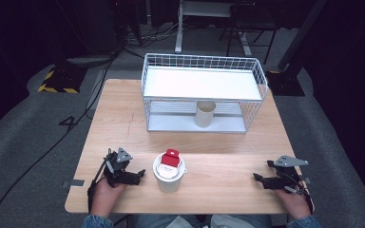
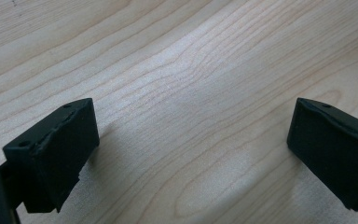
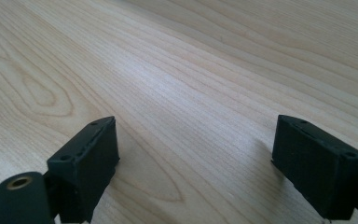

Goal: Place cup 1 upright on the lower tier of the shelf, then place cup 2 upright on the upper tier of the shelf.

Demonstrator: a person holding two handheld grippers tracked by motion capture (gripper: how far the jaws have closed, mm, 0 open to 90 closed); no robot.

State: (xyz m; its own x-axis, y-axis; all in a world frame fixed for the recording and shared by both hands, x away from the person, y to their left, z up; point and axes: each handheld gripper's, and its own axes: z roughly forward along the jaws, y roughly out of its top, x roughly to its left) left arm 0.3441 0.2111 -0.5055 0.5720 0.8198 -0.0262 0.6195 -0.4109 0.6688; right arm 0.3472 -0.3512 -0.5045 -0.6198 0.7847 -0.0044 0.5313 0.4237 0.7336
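A white paper cup (image 1: 169, 173) with a white lid and a red tab stands near the table's front edge, in the middle. My left gripper (image 1: 138, 175) rests on the wood just left of that cup, held by a hand. Its jaws stand wide apart over bare wood in the left gripper view, open (image 2: 191, 149). My right gripper (image 1: 261, 179) lies near the front right corner, well clear of the cup, and is open (image 3: 193, 163) with nothing between its jaws. A second, beige cup (image 1: 205, 114) stands on the lower shelf of a white wire rack (image 1: 204, 61).
The wire rack takes up the back half of the wooden table (image 1: 123, 123), with a white upper shelf (image 1: 199, 83). Cables (image 1: 76, 121) run over the grey floor at the left. A yellow-and-black striped base (image 1: 57, 80) sits beyond the table's left corner.
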